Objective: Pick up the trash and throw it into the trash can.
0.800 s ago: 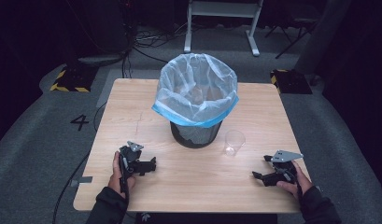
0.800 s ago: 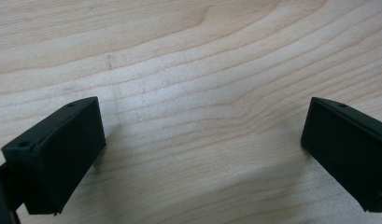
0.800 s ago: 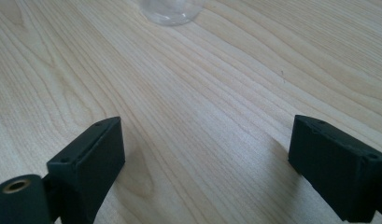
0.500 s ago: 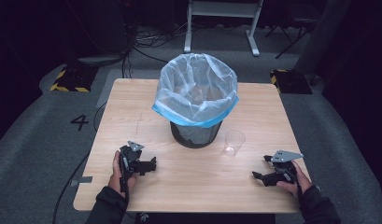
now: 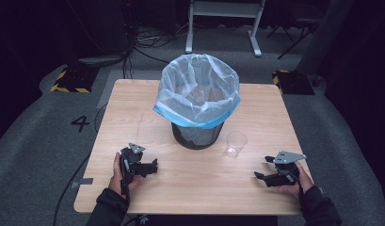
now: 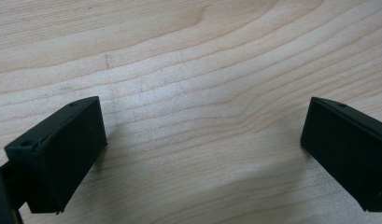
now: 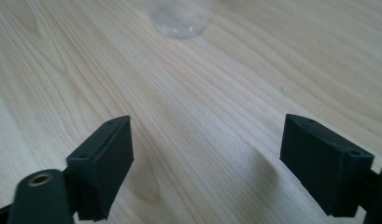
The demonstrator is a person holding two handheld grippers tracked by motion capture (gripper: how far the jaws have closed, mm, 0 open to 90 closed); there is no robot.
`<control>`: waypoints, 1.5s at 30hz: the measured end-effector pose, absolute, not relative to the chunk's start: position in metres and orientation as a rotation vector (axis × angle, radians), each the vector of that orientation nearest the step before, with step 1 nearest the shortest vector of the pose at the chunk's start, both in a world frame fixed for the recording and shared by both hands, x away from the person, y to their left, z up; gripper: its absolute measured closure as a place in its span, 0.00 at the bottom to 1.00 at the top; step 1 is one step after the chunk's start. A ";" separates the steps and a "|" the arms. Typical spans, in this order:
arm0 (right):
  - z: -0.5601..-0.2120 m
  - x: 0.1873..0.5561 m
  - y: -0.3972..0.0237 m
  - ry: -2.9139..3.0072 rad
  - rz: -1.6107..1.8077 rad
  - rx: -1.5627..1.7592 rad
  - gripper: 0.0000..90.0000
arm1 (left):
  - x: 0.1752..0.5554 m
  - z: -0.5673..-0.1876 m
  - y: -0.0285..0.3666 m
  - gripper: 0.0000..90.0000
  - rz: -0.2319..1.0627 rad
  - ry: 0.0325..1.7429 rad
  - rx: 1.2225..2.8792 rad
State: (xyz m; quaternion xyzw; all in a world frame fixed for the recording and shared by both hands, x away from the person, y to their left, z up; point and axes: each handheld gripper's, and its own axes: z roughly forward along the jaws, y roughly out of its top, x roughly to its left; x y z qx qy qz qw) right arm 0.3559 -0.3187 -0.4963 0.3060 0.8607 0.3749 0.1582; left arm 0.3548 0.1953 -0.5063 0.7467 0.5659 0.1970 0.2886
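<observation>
A black mesh waste bin [image 5: 197, 136] lined with a pale blue bag [image 5: 198, 89] stands in the middle of the wooden table [image 5: 133, 108]. A clear plastic cup [image 5: 236, 143] stands upright just right of the bin; its base shows at the top of the right gripper view [image 7: 179, 21]. My left gripper [image 5: 155, 165] rests near the front left, held by a hand, jaws wide apart over bare wood [image 6: 202, 135]. My right gripper [image 5: 260, 168] sits at the front right, below and right of the cup, jaws apart with nothing between them [image 7: 207, 158].
The bin holds some crumpled items under the bag's rim. A white stand's legs [image 5: 225, 28] and cables lie on the grey floor beyond the table. A yellow-black striped block [image 5: 68, 81] sits at the far left, and a "4" mark [image 5: 80, 123] is on the floor.
</observation>
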 end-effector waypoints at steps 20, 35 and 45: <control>-0.453 0.350 -0.301 2.376 1.180 0.681 0.25 | 0.355 -0.506 0.195 0.00 0.523 1.499 1.999; -0.434 0.352 -0.286 2.362 1.193 0.618 0.25 | 0.355 -0.506 0.194 0.00 0.522 1.489 2.009; -0.415 0.354 -0.277 2.330 1.217 0.595 0.24 | 0.355 -0.506 0.193 0.00 0.520 1.485 2.011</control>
